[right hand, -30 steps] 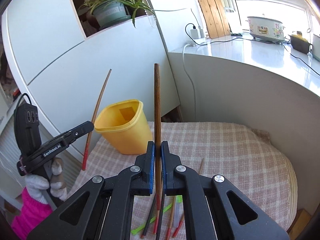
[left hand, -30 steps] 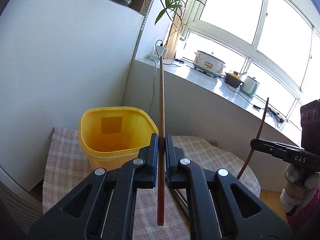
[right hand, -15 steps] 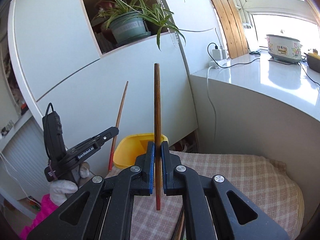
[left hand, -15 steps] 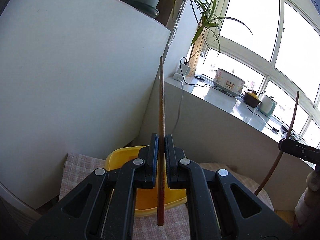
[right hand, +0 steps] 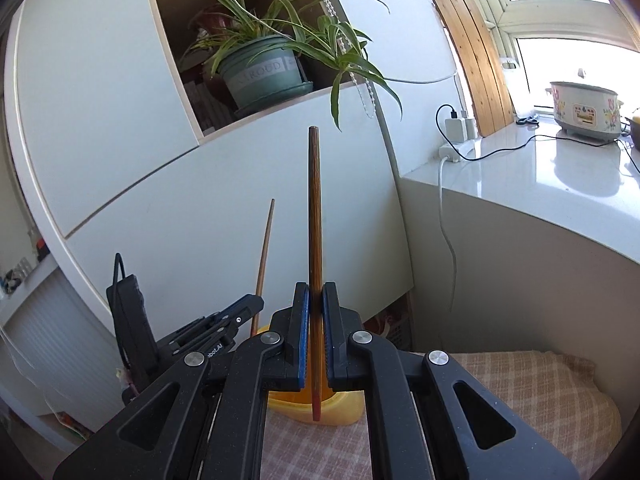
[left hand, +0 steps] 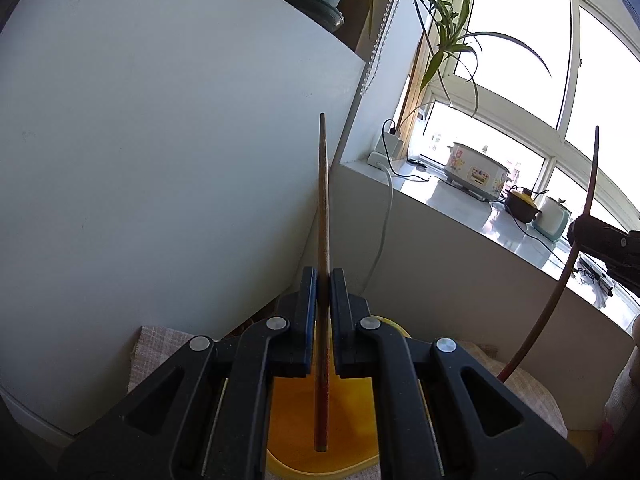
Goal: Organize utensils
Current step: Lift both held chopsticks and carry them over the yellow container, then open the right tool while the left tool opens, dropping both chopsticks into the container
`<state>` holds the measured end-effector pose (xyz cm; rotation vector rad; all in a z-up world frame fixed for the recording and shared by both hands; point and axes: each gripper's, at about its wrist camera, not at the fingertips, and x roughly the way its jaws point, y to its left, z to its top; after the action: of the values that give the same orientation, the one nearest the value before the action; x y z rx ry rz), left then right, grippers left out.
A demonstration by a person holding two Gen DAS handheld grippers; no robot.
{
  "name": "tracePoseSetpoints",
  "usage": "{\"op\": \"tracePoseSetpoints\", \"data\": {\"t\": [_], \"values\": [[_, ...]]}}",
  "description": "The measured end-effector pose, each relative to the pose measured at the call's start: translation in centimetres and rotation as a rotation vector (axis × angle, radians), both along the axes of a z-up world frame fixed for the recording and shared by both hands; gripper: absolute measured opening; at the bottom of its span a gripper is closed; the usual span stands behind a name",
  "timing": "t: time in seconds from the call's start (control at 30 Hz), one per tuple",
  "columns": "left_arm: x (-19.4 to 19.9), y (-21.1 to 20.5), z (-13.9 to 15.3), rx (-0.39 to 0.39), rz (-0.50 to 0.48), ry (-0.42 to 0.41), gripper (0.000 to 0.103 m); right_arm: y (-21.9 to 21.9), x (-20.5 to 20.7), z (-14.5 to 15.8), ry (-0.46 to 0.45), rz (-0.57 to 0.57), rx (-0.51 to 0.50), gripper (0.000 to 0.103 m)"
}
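Observation:
My left gripper [left hand: 323, 280] is shut on a brown wooden chopstick [left hand: 324, 200] that stands upright between its pads. Its red lower end hangs over the mouth of the yellow plastic container [left hand: 352, 420]. My right gripper [right hand: 315, 292] is shut on a second upright chopstick [right hand: 314, 208], whose red tip hangs in front of the yellow container [right hand: 344, 410]. In the right wrist view the left gripper [right hand: 240, 312] and its chopstick [right hand: 264, 248] are just left of the container. In the left wrist view the right gripper [left hand: 600, 240] with its chopstick [left hand: 560, 296] is at the far right.
The container stands on a checked cloth [right hand: 520, 380] over a low table. A white cabinet [left hand: 160, 160] rises close behind it, with a potted plant [right hand: 264, 72] in its niche. A white ledge [right hand: 540, 184] on the right carries a slow cooker [right hand: 584, 112] and cables.
Both grippers have moved in toward the yellow container, each holding its chopstick. The left one now hangs over the container's mouth. The loose utensils on the cloth have dropped out of view.

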<state>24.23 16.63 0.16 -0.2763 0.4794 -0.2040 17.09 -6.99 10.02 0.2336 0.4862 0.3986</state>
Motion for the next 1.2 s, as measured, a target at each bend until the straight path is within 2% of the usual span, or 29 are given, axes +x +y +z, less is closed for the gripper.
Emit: {"op": "tracePoseSetpoints", "data": {"t": [0.3,0.83,1.1,1.17,1.2], "values": [[0.3,0.3,-1.1,0.006,0.006,0.016,0.005,2.2,2.2,-0.9,-0.023,-0.02,-0.062,0.005],[-2.9,0.6,-1.2,-0.01,-0.009,0.019,0.005,2.9,2.8,-5.2,0.096,-0.002,-0.107,0.005],[-4.8,-0.1,-1.0,-0.006,-0.035,0.029,0.005,3.3,2.1,-6.3,0.139,0.015,-0.133,0.005],[-5.3,-0.5,-0.8,0.009,-0.04,0.025,0.005,3.2,1.8,-6.4,0.142,0.01,-0.137,0.01],[-5.6,-0.7,-0.8,0.017,-0.042,0.023,0.007,3.1,1.6,-6.4,0.144,0.006,-0.141,0.019]]}}
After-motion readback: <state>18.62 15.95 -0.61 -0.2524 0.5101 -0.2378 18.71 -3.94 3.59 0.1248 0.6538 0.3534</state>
